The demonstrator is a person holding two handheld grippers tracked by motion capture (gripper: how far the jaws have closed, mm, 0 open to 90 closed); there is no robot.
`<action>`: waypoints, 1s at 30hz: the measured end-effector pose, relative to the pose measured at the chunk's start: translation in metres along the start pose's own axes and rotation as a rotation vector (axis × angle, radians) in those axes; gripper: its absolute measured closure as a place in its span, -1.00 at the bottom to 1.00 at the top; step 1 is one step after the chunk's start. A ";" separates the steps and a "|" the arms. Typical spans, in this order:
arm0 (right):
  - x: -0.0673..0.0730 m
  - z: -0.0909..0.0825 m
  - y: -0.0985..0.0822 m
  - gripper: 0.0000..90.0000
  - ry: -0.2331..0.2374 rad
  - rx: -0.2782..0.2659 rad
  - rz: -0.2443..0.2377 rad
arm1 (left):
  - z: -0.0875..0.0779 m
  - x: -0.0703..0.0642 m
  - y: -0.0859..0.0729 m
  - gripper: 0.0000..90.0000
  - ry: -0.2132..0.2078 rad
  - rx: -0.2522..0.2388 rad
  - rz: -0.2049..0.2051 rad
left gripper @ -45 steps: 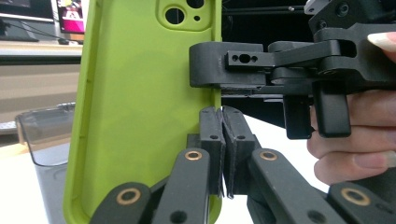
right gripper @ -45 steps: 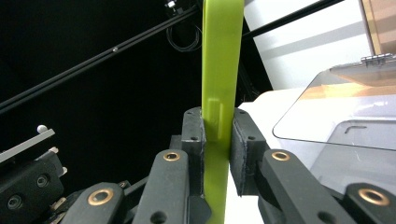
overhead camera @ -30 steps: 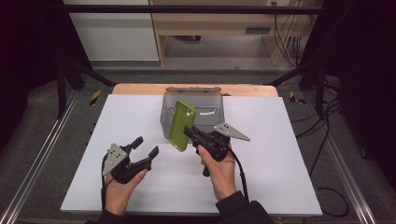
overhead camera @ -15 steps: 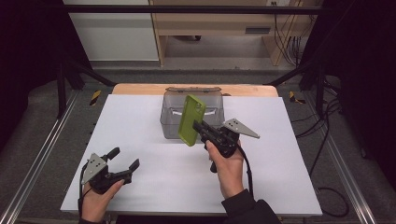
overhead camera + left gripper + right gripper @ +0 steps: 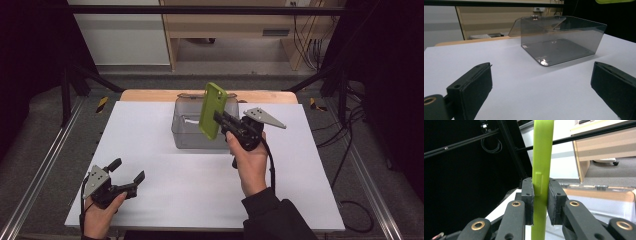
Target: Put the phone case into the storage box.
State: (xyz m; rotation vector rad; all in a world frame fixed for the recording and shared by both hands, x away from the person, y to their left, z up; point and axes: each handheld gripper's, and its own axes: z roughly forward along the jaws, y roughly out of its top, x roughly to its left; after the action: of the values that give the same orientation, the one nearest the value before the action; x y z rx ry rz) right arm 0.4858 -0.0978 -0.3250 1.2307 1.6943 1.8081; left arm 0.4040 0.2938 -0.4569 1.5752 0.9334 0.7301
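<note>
The right claw is clamped on the green case, upright over the box at twelve o'clock. The left claw, at seven o'clock on the counter, has just been opening and stands apart, empty.

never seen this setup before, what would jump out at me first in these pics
The bright green phone case stands out first: the right gripper pinches it edge-on and holds it in the air above the clear box at the far middle of the white table. Next, the left gripper at the near left corner, jaws wide apart with nothing between them.
</note>
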 end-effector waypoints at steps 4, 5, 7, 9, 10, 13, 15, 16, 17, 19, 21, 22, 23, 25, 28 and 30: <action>0.000 0.003 0.014 0.72 -0.023 0.008 -0.022 | 0.002 0.000 -0.001 -0.93 -0.010 0.010 0.004; -0.001 0.005 0.016 0.72 -0.031 0.011 -0.035 | 0.003 0.000 -0.002 -0.93 -0.016 0.013 0.006; -0.003 0.009 0.021 0.72 -0.049 0.023 -0.042 | 0.004 0.000 -0.002 -0.93 -0.018 0.022 0.009; -0.006 0.014 0.024 0.72 -0.063 0.026 -0.043 | 0.005 0.000 -0.003 -0.93 -0.015 0.025 0.005; -0.007 0.016 0.026 0.72 -0.069 0.028 -0.050 | 0.005 0.000 -0.003 -0.93 -0.014 0.026 0.002; -0.007 0.021 0.030 0.72 -0.078 0.023 -0.055 | 0.005 0.000 -0.003 -0.93 -0.015 0.025 0.005; -0.007 0.025 0.033 0.72 -0.093 0.028 -0.068 | 0.005 0.000 -0.003 -0.93 -0.016 0.025 0.004; -0.007 0.026 0.034 0.72 -0.100 0.032 -0.072 | 0.006 0.000 -0.003 -0.93 -0.018 0.025 0.005; -0.007 0.028 0.035 0.72 -0.106 0.035 -0.075 | 0.006 0.000 -0.003 -0.93 -0.019 0.028 0.009; -0.008 0.030 0.037 0.72 -0.120 0.038 -0.088 | 0.007 0.000 -0.003 -0.93 -0.023 0.027 0.018; -0.009 0.032 0.038 0.72 -0.135 0.040 -0.101 | 0.007 0.001 -0.004 -0.93 -0.022 0.026 0.034; -0.009 0.032 0.038 0.72 -0.141 0.039 -0.110 | 0.008 0.001 -0.004 -0.93 -0.022 0.028 0.037; -0.010 0.032 0.039 0.72 -0.148 0.036 -0.112 | 0.008 0.002 -0.004 -0.93 -0.021 0.028 0.034; -0.011 0.033 0.038 0.72 -0.154 0.034 -0.112 | 0.009 0.002 -0.004 -0.94 -0.022 0.025 0.031; -0.013 0.035 0.038 0.72 -0.165 0.022 -0.139 | 0.009 0.002 -0.004 -0.94 -0.022 0.027 0.040; -0.014 0.036 0.038 0.72 -0.173 0.024 -0.140 | 0.009 0.001 -0.004 -0.94 -0.022 0.030 0.043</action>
State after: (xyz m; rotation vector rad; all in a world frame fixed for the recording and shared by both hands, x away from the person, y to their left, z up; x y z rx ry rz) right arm 0.5324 -0.0943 -0.2982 1.2087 1.6645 1.5580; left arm 0.4117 0.2906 -0.4632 1.6312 0.9000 0.7302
